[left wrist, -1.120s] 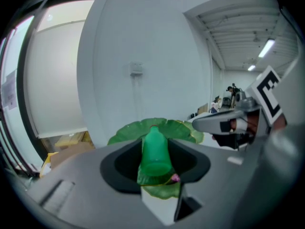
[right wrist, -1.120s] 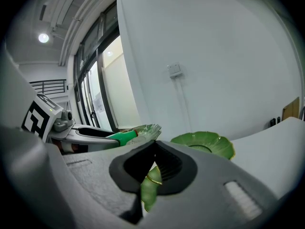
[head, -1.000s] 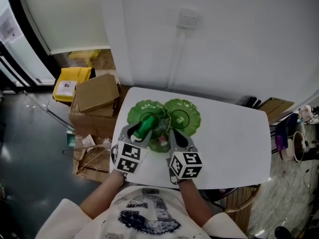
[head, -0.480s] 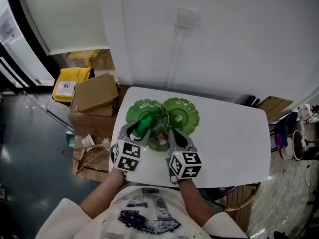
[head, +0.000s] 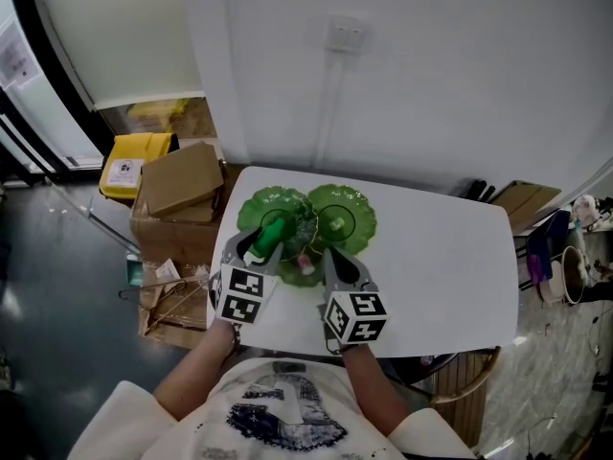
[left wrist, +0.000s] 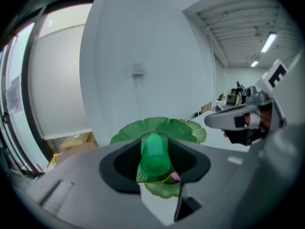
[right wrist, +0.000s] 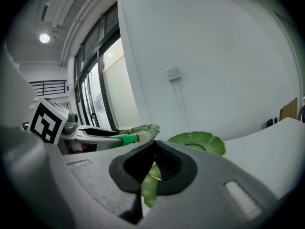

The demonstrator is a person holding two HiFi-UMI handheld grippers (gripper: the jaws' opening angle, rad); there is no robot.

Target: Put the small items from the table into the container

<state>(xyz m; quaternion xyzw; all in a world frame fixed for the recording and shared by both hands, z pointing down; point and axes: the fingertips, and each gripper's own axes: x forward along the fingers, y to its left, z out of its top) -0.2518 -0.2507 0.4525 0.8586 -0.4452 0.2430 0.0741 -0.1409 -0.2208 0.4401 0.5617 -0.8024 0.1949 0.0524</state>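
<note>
Now clamped on a green cylinder (left wrist: 155, 155) above the green dish (head: 251, 209) (left gripper (head: 266, 245)); right gripper (right wrist: 152, 151) beside that dish, pressed together.

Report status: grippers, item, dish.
Left gripper shut on green cylinder, over the green leaf-shaped dish. Right gripper shut, at the dish's near rim. Nothing blocking the dish.

table (head: 441, 257): against wall (head: 431, 84) | left dish (head: 247, 207) and right dish (head: 350, 217): side by side on table's far-left part | tube (head: 272, 234): over left dish, between left gripper (head: 262, 247) jaws | boxes (head: 187, 175): floor, left of table
</note>
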